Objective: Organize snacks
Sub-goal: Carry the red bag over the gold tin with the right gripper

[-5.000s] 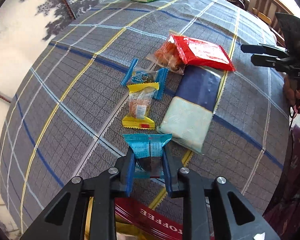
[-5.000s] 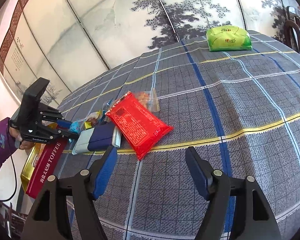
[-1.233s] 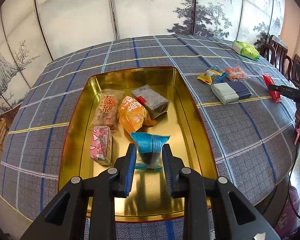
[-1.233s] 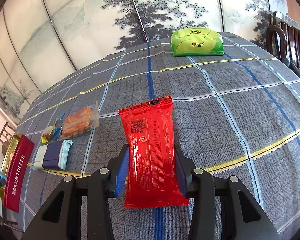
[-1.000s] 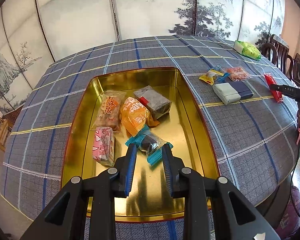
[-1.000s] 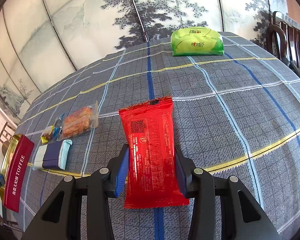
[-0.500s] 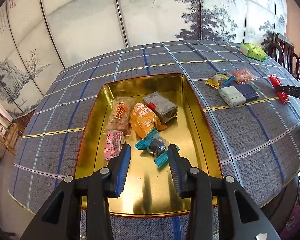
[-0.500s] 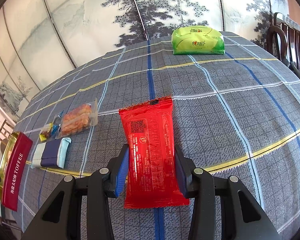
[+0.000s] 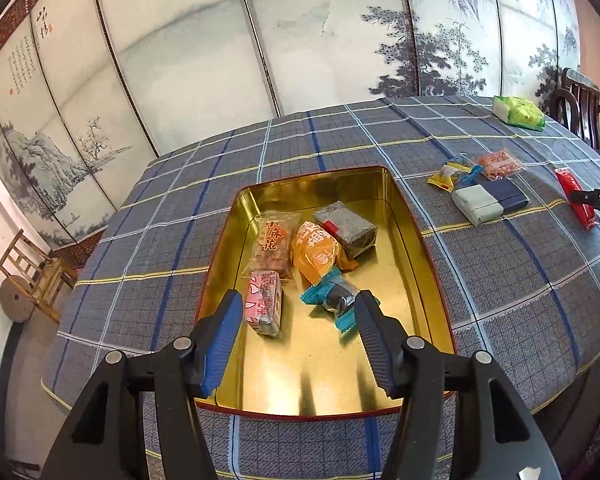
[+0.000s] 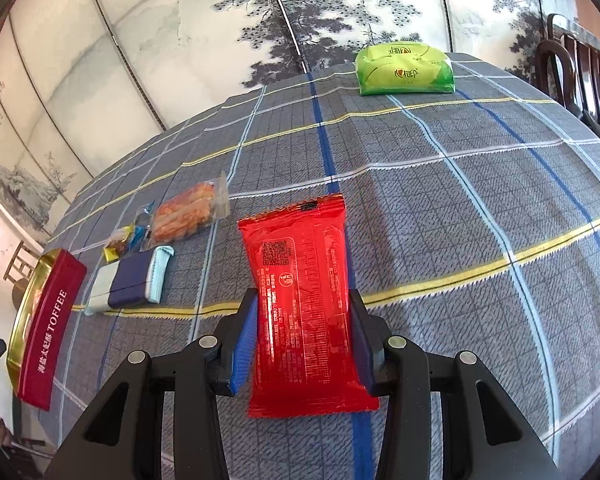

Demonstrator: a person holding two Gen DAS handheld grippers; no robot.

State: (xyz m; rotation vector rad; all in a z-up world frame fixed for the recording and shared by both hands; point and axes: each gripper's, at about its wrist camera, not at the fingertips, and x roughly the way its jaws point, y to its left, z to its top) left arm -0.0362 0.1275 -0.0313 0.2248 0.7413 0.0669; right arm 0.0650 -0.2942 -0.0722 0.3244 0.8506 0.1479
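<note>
In the left wrist view a gold tin (image 9: 404,216) holds several wrapped snacks: a pink one (image 9: 264,300), an orange one (image 9: 316,252), a dark block (image 9: 346,228) and a clear pack (image 9: 274,244). A teal-wrapped dark candy (image 9: 334,298) lies loose on the tin floor. My left gripper (image 9: 299,304) hovers above it, its jaws opening with nothing between the pads. In the right wrist view my right gripper (image 10: 303,304) is shut on a red packet (image 10: 296,248), held just over the checked cloth. The red packet (image 9: 576,198) also shows far right in the left view.
On the cloth between the tin and the red packet lie a white-and-navy pack (image 10: 128,280), a clear pack of orange snacks (image 10: 188,212) and small candies (image 10: 118,246). A green pack (image 10: 404,68) sits at the far edge. The tin's red TOFFEE side (image 10: 56,320) is at left; dark chairs (image 10: 576,68) at right.
The left gripper let go of the teal candy, which dropped into the tin. Its jaws have spread and it has drawn back. The right gripper keeps its hold on the red packet.
</note>
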